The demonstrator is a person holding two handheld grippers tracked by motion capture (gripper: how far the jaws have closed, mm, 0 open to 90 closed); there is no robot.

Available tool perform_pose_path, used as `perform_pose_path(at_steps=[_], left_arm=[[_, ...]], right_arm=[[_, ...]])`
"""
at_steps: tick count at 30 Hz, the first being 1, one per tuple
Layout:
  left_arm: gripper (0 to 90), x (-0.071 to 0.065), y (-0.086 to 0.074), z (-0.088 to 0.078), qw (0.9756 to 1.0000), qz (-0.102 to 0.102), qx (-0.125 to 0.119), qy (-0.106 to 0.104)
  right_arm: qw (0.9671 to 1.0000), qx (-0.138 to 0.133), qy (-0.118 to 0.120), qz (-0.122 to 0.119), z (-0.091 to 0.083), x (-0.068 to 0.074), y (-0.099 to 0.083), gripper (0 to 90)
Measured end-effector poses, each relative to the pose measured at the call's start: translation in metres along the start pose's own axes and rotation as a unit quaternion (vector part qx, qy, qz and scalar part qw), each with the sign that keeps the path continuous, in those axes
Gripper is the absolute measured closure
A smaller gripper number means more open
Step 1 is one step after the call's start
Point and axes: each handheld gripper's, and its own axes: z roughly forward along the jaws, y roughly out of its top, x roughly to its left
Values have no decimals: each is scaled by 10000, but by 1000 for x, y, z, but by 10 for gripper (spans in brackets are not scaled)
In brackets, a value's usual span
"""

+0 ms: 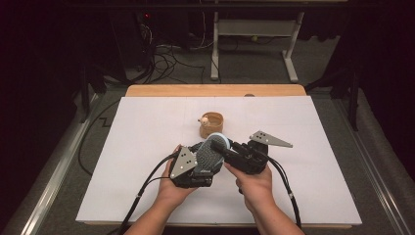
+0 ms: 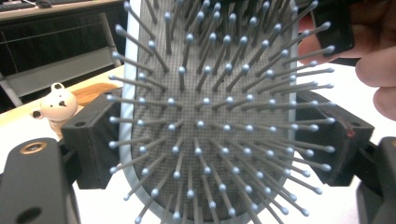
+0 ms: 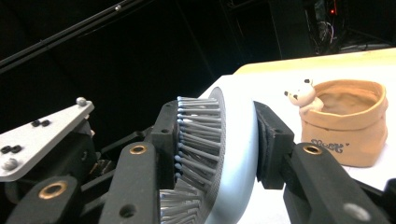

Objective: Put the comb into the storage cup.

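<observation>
White tabletop [image 1: 147, 147]: both hand-held grippers clamp the hairbrush [image 1: 209, 152]; high view adds forearms.

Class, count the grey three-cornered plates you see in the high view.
2. One plate sits on the left gripper by the hairbrush; the other plate sits on the right gripper.

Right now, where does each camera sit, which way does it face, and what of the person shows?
High view: above the person's side, looking forward and down on the table; both forearms, left hand and right hand.
Left gripper view: rides the left tongs, facing the brush bristles; own jaws flank the head.
Right gripper view: rides the right tongs, looking along the brush's edge toward the pouch; own jaws clamp bristles and back.
Shared: all three show brush and pouch.
</observation>
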Motion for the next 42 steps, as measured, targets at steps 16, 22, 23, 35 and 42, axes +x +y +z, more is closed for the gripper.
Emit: perform_pose_path(at_steps=[16,22,23,35,42], left_arm=[[15,7,-2,2,9987,-331,121,-357],[0,13,-1,-8,9982,-371,-52,-465],[0,15,-2,-10,9981,-373,-82,-479],[0,33,-12,-33,9990,-371,-102,-243],[0,46,-25,-49,9992,-391,-53,21]], right_arm=[[9998,-173,-110,-59,-9,-6,6,605],[9995,-276,-142,-113,-13,-8,10,604],[9994,-287,-149,-131,-14,-8,11,604],[9988,-385,-246,-178,-22,-14,16,602],[9982,-455,-286,-250,-28,-17,17,602]])
